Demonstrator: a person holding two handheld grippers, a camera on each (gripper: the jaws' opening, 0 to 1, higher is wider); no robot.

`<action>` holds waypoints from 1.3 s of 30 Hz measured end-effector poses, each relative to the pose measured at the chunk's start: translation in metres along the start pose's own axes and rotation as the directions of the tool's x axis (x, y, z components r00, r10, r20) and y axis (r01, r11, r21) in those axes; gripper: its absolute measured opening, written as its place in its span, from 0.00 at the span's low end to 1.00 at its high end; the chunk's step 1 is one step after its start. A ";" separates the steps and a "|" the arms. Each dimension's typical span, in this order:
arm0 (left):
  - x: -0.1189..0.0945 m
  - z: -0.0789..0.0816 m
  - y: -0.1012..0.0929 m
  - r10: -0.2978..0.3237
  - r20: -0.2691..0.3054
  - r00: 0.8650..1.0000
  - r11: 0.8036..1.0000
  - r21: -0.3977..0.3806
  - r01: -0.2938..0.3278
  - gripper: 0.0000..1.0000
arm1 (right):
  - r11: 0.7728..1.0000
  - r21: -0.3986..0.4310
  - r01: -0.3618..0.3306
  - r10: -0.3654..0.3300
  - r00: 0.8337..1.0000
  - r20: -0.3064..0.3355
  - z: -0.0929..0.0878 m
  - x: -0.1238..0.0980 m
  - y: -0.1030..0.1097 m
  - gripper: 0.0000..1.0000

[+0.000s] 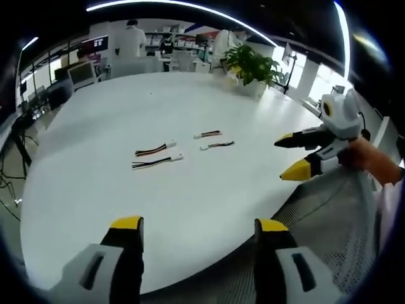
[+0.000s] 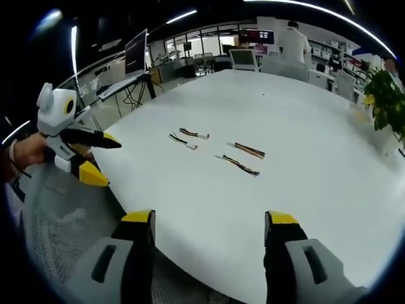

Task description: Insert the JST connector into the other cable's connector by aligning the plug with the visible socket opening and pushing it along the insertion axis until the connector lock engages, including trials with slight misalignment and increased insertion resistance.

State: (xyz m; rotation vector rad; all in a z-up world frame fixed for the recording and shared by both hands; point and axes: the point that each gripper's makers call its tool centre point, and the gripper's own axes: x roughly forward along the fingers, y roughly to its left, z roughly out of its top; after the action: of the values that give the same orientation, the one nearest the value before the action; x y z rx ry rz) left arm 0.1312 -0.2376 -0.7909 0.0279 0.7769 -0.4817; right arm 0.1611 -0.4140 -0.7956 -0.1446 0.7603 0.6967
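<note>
I judge the task barely begun: nothing is picked up and no two connectors are mated yet, so the grasping, lining up and pushing home all remain. Going left to right in the left gripper view, two longer cables [image 1: 155,150] [image 1: 157,162] lie on the white table [image 1: 95,190] with their white plugs pointing right, and just past them two shorter cables [image 1: 208,134] [image 1: 217,145] lie apart from each other, well ahead of me. My left tongs [image 1: 199,225] are released, jaws wide and holding nothing, hanging over the near table edge. Further right, the right tongs [image 1: 292,154] are also spread and empty, a hand [image 1: 361,154] behind them, above a grey mesh chair [image 1: 335,221]. The table is large, round and bare apart from the cables. Beyond it I see an open office with monitors [image 1: 82,73], a potted plant [image 1: 253,66] at the far edge, and people standing in the background.
</note>
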 end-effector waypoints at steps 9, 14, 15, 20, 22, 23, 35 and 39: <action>0.000 0.000 0.000 -0.007 -0.006 1.000 1.000 -0.001 0.007 0.68 | 0.998 -0.046 0.043 -0.041 0.998 0.041 0.011 -0.006 -0.006 0.58; 0.000 0.001 0.002 0.001 0.000 1.000 1.000 -0.021 -0.001 0.67 | 0.998 -0.043 0.052 -0.049 0.997 0.060 0.014 -0.008 -0.008 0.54; 0.001 0.001 0.001 -0.001 0.000 1.000 1.000 -0.017 0.001 0.67 | 0.997 -0.048 0.052 -0.050 0.997 0.059 0.014 -0.007 -0.008 0.54; 0.001 0.008 0.003 0.006 0.030 1.000 1.000 0.006 -0.006 0.66 | 0.994 -0.100 0.042 -0.036 0.998 0.058 0.016 -0.005 -0.003 0.52; 0.000 0.012 0.006 0.010 0.046 0.999 1.000 0.006 -0.011 0.66 | 0.994 -0.110 0.027 -0.022 0.998 0.052 0.015 -0.005 0.001 0.51; 0.000 0.013 0.007 0.011 0.051 0.999 1.000 0.008 -0.012 0.66 | 0.994 -0.111 0.021 -0.016 0.999 0.052 0.015 -0.005 0.002 0.51; -0.018 0.040 0.040 0.071 0.107 0.992 0.992 0.099 -0.082 0.62 | 0.981 -0.174 0.080 -0.063 0.993 0.102 0.043 -0.013 -0.019 0.42; -0.021 0.059 0.047 0.072 0.152 0.986 0.984 0.148 -0.095 0.58 | 0.977 -0.187 0.107 -0.084 0.989 0.124 0.055 -0.017 -0.032 0.38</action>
State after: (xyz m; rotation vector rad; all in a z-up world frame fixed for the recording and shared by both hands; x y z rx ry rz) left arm 0.1778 -0.1985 -0.7418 0.1674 0.5910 -0.4578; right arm 0.2043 -0.4278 -0.7476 -0.3129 0.5702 0.6801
